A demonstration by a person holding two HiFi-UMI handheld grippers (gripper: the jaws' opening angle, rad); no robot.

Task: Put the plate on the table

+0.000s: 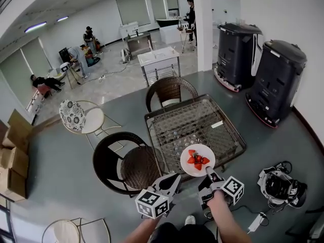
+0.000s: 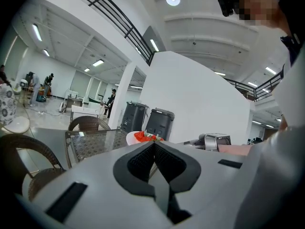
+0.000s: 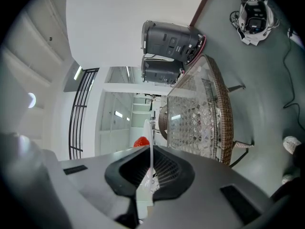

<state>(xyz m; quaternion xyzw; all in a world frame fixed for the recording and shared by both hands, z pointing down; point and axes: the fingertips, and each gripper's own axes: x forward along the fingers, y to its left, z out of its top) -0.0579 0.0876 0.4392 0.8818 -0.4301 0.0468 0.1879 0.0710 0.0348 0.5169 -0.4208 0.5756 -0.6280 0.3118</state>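
A white plate (image 1: 197, 160) with several red strawberries (image 1: 197, 159) hangs over the near edge of the glass-topped wicker table (image 1: 174, 116). My right gripper (image 1: 209, 174) is shut on the plate's near rim. In the right gripper view the plate (image 3: 148, 132) stands edge-on between the jaws of the right gripper (image 3: 151, 149), with one strawberry (image 3: 140, 141) showing beside it. My left gripper (image 1: 174, 178) hovers just left of the plate, shut and holding nothing. In the left gripper view the left gripper (image 2: 154, 144) points at the plate (image 2: 134, 137) and the table (image 2: 90, 144). Whether the plate touches the glass I cannot tell.
A dark wicker chair (image 1: 126, 163) stands at the table's left, another (image 1: 171, 91) at its far side. Two black machines (image 1: 235, 54) (image 1: 277, 82) line the right wall. Gear and cables (image 1: 281, 186) lie on the floor to the right. Cardboard boxes (image 1: 12, 156) are stacked at the far left.
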